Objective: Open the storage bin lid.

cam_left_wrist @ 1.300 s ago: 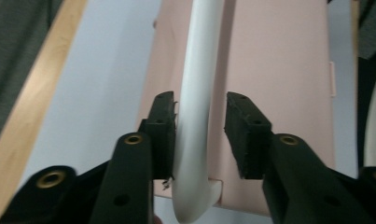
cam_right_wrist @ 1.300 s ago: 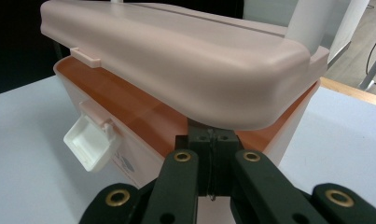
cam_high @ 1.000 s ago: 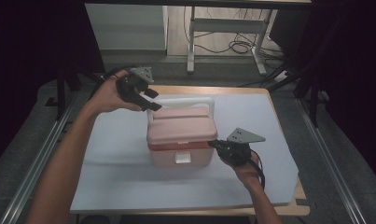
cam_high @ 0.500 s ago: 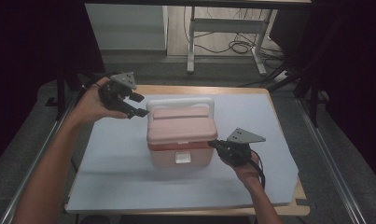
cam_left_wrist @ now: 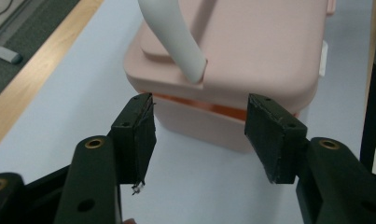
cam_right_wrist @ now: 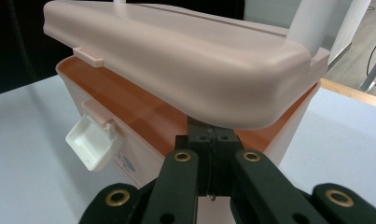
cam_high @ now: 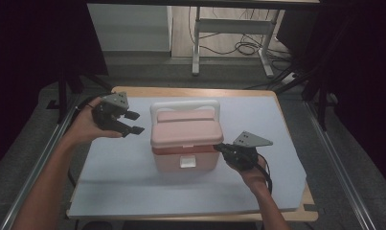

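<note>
A pink lidded box (cam_high: 183,139) with a white handle (cam_high: 185,104) stands mid-table on a pale mat (cam_high: 109,167). My left gripper (cam_high: 137,122) hovers just left of the box, apart from it. In the left gripper view, the left gripper (cam_left_wrist: 199,135) faces the box's end (cam_left_wrist: 251,51) and handle (cam_left_wrist: 174,37). Its jaws are open, have just been closing slightly, and nothing is between them. My right gripper (cam_high: 218,147) is at the box's front right corner. It (cam_right_wrist: 212,133) is shut, tips tucked under the slightly raised lid (cam_right_wrist: 176,60). The white latch (cam_right_wrist: 92,142) hangs loose.
The mat covers a wooden table (cam_high: 190,91) with metal rails along both sides. Bare mat lies left, right and in front of the box. A desk frame and cables (cam_high: 229,48) stand on the floor beyond the table.
My left gripper has moved left and down, away from the handle, to beside the box's left end. The right gripper and the box have stayed put.
</note>
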Motion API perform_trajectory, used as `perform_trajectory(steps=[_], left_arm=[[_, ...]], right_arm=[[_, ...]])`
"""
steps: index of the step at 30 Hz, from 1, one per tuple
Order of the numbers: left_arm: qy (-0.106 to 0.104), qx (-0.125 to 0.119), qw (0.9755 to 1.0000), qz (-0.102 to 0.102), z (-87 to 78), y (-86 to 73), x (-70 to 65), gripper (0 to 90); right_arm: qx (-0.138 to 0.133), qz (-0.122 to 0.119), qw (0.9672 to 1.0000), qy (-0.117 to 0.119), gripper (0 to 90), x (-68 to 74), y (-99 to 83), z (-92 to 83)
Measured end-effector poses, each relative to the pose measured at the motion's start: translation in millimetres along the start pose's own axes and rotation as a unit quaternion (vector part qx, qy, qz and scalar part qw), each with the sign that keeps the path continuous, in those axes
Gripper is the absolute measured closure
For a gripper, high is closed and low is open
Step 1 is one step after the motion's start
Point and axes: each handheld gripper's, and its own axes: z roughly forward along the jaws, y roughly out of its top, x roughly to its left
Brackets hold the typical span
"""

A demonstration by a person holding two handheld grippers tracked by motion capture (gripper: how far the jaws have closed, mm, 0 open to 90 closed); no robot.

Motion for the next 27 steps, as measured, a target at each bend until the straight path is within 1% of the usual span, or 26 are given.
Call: perform_trajectory(steps=[4,9,13,18,22,25,27], left_arm=[[-0.003,0.002,1.0,-0.008,8.4,-9.3,-0.1,43.2],[-0.003,0.005,0.9999,-0.01,13.2,-12.9,-0.5,43.9],[-0.004,0.004,0.9999,-0.01,17.0,-17.1,-3.1,46.8],[-0.004,0.004,0.9999,-0.012,24.6,-26.4,-6.4,48.5],[-0.002,-0.001,1.0,-0.003,27.3,-31.7,-12.1,51.4],[0.0,-0.006,1.0,0.006,27.5,-34.4,-18.0,57.4],[-0.002,-0.01,0.9999,0.006,27.8,-36.2,-20.4,61.4]], right_arm=[[-0.001,-0.001,1.0,-0.001,89.9,-0.1,0.1,0.0],[0.0,-0.001,1.0,-0.001,89.9,-0.1,0.0,-0.1],[0.0,-0.001,1.0,-0.001,89.9,-0.1,0.0,-0.2],[-0.001,0.0,1.0,-0.002,89.9,-0.3,0.1,-0.5],[-0.002,0.0,1.0,-0.002,89.9,-0.4,0.2,-0.9],[-0.003,0.0,1.0,-0.003,89.9,-0.3,0.3,-0.7],[-0.002,0.0,1.0,-0.003,89.9,0.0,0.4,-0.6]])
